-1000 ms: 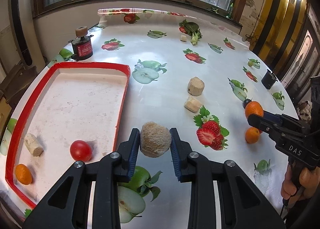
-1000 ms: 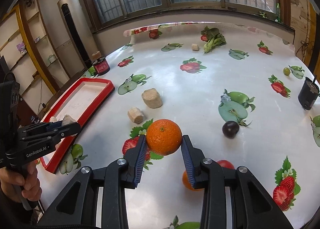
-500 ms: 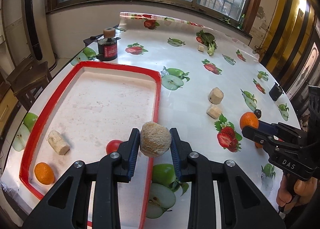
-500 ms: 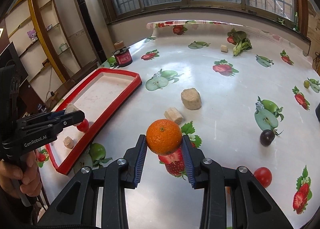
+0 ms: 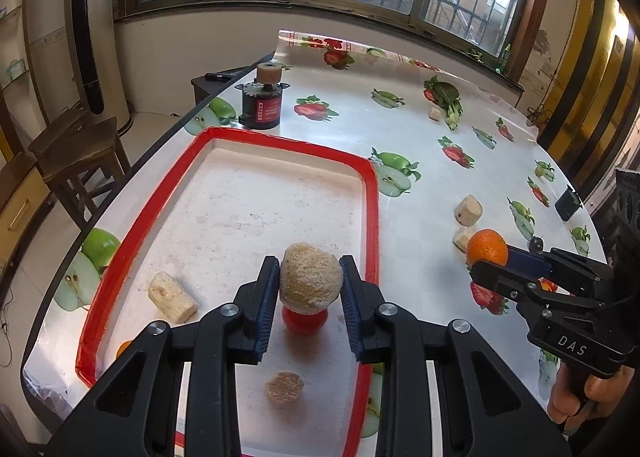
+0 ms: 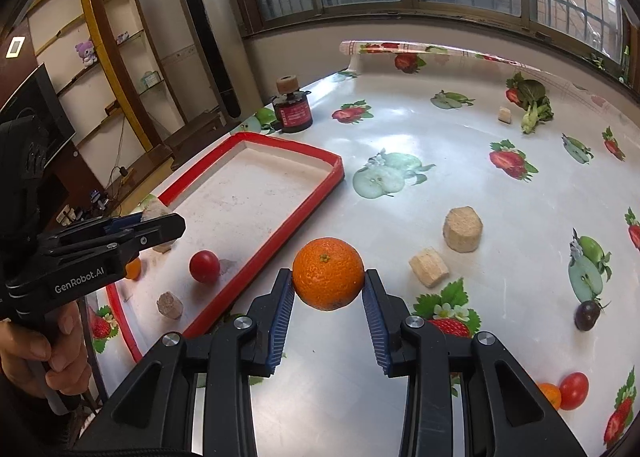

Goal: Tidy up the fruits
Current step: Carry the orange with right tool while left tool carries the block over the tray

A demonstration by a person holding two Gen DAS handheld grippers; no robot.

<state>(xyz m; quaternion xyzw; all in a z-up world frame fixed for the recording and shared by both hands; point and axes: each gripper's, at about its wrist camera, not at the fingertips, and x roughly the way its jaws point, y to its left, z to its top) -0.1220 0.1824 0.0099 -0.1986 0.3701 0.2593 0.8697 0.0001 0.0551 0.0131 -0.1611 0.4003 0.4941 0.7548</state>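
My left gripper (image 5: 310, 285) is shut on a beige rough ball (image 5: 311, 282), held over the near part of the red-rimmed tray (image 5: 370, 217). Under it in the tray lie a red tomato (image 5: 303, 322), a beige chunk (image 5: 173, 297), a small round beige piece (image 5: 285, 387) and a partly hidden orange (image 5: 123, 347). My right gripper (image 6: 328, 281) is shut on an orange (image 6: 328, 273), held above the table just right of the tray's rim (image 6: 280, 225). The left gripper (image 6: 160, 223) shows at the left of the right wrist view, over the tray.
On the fruit-print tablecloth lie two beige blocks (image 6: 462, 229) (image 6: 428, 267), a dark plum (image 6: 587, 315), a tomato (image 6: 574, 391) and a small orange (image 6: 550, 395). A black-and-red jar (image 6: 294, 113) stands behind the tray. Greens (image 6: 534, 105) lie far back. A wooden stool (image 5: 80, 161) stands off the table's left edge.
Both grippers have moved left with their loads. The beige ball now hangs over the tray instead of beside its rim, and the orange has come close to the tray's right rim.
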